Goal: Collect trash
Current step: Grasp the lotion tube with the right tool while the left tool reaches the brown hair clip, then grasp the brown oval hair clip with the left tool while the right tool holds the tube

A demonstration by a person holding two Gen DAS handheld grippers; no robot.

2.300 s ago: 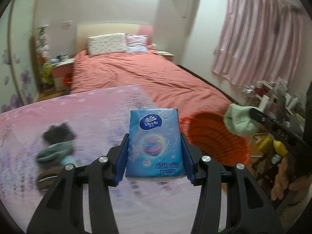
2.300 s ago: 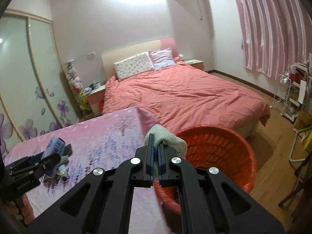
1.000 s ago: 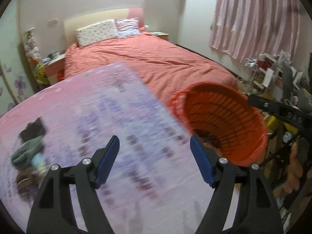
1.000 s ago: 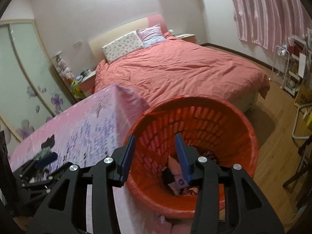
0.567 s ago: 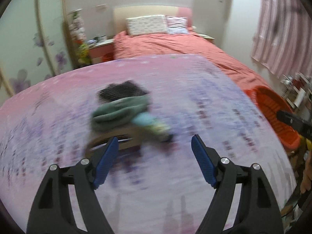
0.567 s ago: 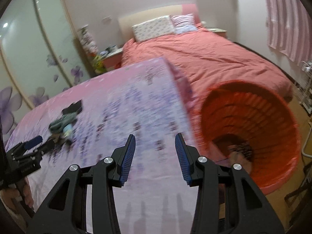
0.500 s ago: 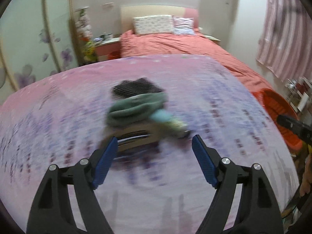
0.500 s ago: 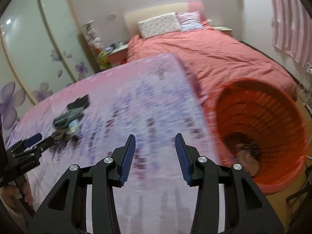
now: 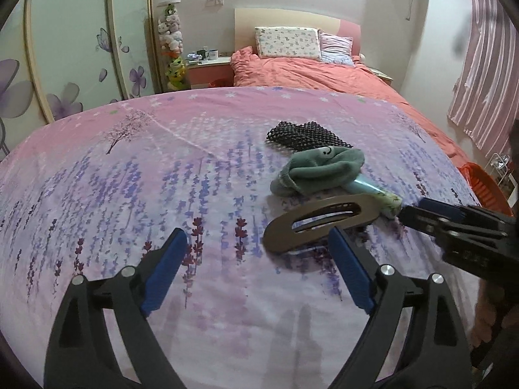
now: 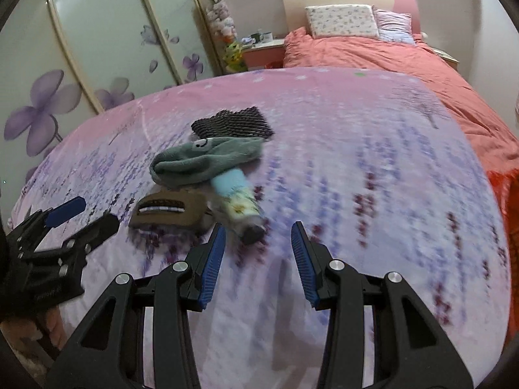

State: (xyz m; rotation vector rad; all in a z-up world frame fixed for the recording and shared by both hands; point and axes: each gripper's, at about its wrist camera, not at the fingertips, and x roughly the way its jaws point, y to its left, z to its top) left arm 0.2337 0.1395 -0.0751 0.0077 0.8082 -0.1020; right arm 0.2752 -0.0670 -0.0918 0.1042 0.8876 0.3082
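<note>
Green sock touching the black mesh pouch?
Touching. In the right wrist view, the green sock overlaps the black mesh pouch's near edge, no cloth showing between them.

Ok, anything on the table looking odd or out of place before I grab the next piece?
Nothing spilled or broken. The leftovers sit in one heap: green sock draped over a tube, black mesh behind, brown clip in front.
</note>
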